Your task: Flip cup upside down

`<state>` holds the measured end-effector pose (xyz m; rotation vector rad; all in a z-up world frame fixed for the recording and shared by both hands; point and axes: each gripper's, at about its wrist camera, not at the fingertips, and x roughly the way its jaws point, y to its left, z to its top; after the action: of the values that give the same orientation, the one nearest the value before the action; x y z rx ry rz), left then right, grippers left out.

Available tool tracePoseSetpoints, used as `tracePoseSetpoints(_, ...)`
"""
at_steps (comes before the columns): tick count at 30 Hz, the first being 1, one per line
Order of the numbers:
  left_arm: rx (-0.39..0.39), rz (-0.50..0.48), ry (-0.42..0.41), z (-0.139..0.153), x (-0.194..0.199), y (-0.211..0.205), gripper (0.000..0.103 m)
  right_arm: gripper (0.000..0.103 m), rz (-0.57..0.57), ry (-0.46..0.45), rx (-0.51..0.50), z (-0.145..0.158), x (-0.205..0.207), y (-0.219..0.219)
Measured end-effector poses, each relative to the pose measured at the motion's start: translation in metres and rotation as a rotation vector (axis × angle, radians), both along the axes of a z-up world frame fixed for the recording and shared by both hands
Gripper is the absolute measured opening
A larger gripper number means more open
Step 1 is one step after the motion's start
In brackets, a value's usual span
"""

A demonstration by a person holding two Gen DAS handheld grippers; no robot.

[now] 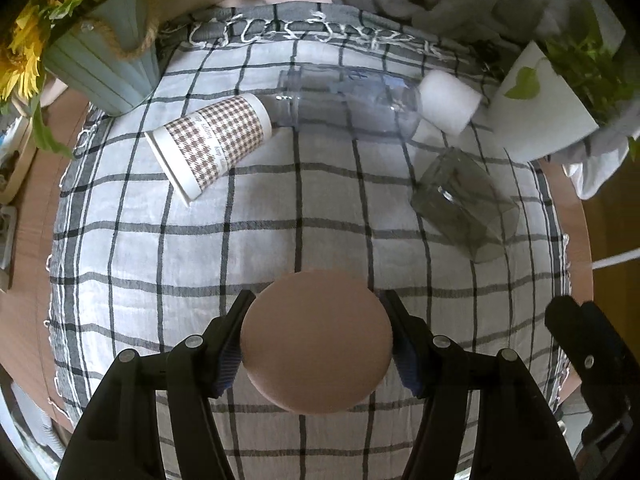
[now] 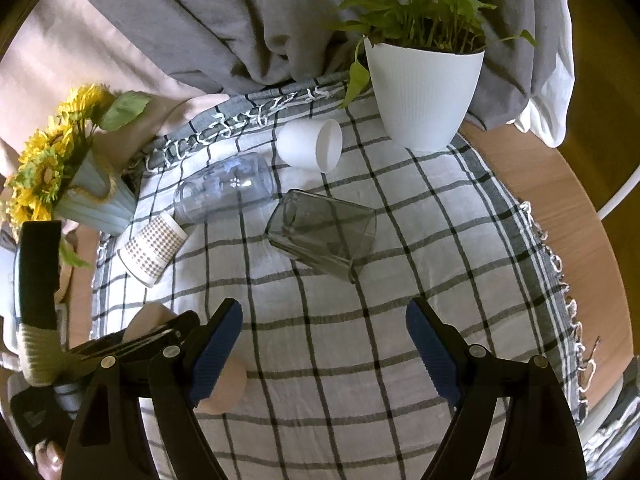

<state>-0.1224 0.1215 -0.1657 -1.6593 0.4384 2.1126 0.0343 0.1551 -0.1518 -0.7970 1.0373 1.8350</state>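
My left gripper (image 1: 318, 340) is shut on a tan cup (image 1: 316, 340); its flat round base faces the camera, just above the checked cloth (image 1: 280, 208). In the right wrist view the same tan cup (image 2: 226, 384) shows at lower left, held by the left gripper's fingers (image 2: 160, 330). My right gripper (image 2: 324, 340) is open and empty over the cloth. Lying on their sides further off are a houndstooth paper cup (image 1: 208, 144), a clear glass (image 1: 344, 96), a white cup (image 1: 448, 102) and a smoky grey glass (image 1: 464, 204).
A pale blue vase of sunflowers (image 1: 100, 60) stands at the back left. A white plant pot (image 2: 424, 92) stands at the back right. Grey and pink fabric (image 2: 200, 20) is heaped behind the round wooden table (image 2: 580, 216).
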Motion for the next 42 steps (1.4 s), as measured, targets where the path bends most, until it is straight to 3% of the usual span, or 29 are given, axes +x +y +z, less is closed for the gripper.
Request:
tracePoseSetpoints(10, 0.007, -0.089, 0.034, 0.001, 0.026, 0.0, 0.06, 0.084, 0.008, -0.038, 0.029, 0.0, 0.007, -0.012)
tracePoseSetpoints(30, 0.038, -0.1, 0.045, 0.003, 0.026, -0.005, 0.06, 0.084, -0.022, -0.076, 0.046, 0.001, 0.013, -0.025)
tracePoseSetpoints(32, 0.055, -0.099, 0.06, 0.01, 0.026, -0.006, 0.063, 0.084, -0.031, -0.078, 0.059, 0.006, 0.015, -0.026)
tracePoseSetpoints(34, 0.074, -0.096, 0.09, 0.021, 0.027, -0.01, 0.077, 0.084, -0.039, -0.073, 0.071, 0.013, 0.017, -0.028)
tracePoseSetpoints(35, 0.083, -0.094, 0.109, 0.027, 0.028, -0.012, 0.079, 0.084, -0.043, -0.068, 0.078, 0.016, 0.018, -0.03)
tracePoseSetpoints(42, 0.098, -0.063, 0.325, 0.076, 0.045, -0.043, 0.099, 0.084, -0.043, -0.025, 0.175, 0.05, 0.018, -0.054)
